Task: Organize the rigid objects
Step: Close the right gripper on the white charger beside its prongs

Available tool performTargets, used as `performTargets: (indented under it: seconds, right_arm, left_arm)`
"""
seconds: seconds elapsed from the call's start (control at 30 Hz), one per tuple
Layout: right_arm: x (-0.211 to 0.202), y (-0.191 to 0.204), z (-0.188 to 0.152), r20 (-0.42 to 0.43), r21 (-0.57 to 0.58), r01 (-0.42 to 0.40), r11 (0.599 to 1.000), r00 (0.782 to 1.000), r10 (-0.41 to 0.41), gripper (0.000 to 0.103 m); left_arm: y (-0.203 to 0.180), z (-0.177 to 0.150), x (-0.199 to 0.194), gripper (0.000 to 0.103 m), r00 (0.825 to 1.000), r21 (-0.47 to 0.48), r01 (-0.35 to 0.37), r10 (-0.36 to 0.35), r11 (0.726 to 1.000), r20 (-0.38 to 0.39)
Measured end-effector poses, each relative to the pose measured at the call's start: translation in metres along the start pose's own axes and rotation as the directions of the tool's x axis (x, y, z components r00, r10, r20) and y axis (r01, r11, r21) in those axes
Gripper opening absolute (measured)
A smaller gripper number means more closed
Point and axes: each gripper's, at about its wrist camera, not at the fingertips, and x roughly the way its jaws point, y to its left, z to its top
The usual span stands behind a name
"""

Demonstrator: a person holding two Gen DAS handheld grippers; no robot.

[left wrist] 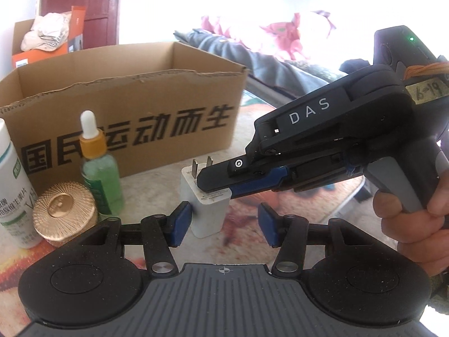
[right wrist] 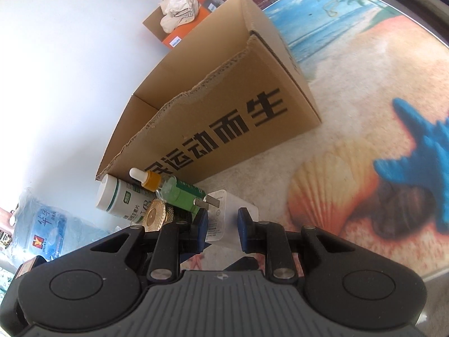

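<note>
The right gripper (left wrist: 214, 189) is clamped on the white plug adapter (left wrist: 206, 213), its pads pinching the upper body just below the two metal prongs; in the right wrist view the same adapter (right wrist: 224, 219) sits squarely between the blue pads. The left gripper (left wrist: 221, 224) stands released, one pad (left wrist: 179, 224) touching or nearly touching the adapter's near side, the other clear of it; contact there is hard to settle through the fisheye. The adapter looks upright, base at or just above the printed beach mat (right wrist: 350, 106), so the step in hand reads as the pick-up of one item, with the drop into the cardboard box (left wrist: 126, 118) left to do. That next move calls for a lift high enough to clear the box's torn front edge, then travel over the wall before release. Just to the left crowd a green dropper bottle (left wrist: 98, 168), a gold ribbed lid (left wrist: 64, 213) and a white bottle (left wrist: 14, 196), all near the adapter and close against the box front, so a sideways swing that way risks a knock. Open mat lies to the right, and the box interior appears free.
</note>
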Motion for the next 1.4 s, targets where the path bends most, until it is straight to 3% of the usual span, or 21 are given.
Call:
performTargets:
  seconds: [0.33, 0.63, 1.03, 1.2, 1.4]
  right_arm:
    - [-0.017, -0.005, -0.019, 0.007, 0.049, 0.001, 0.999, 1.0, -0.001, 0.025]
    - [-0.018, 0.0, -0.025, 0.022, 0.014, 0.027, 1.0, 0.999, -0.027, 0.026]
    - [-0.016, 0.007, -0.024, 0.041, -0.02, 0.06, 0.998, 0.997, -0.059, 0.026]
    - [-0.015, 0.005, -0.023, 0.042, -0.016, 0.055, 0.998, 0.998, -0.055, 0.026]
    - [-0.017, 0.004, -0.023, 0.053, -0.016, 0.064, 0.998, 0.997, -0.063, 0.026]
  left_arm:
    - [-0.007, -0.004, -0.008, 0.052, 0.999, 0.02, 0.034, -0.034, 0.999, -0.009]
    - [-0.01, -0.007, -0.006, 0.052, 1.0, 0.026, 0.028, -0.027, 0.999, -0.005]
    - [-0.011, -0.005, 0.017, 0.051, 0.997, 0.09, -0.058, 0.061, 0.994, -0.038]
    - [-0.013, -0.006, 0.021, 0.039, 0.995, 0.096, -0.081, 0.086, 0.992, -0.046]
    - [-0.012, -0.006, 0.02, 0.038, 0.995, 0.094, -0.086, 0.09, 0.992, -0.047]
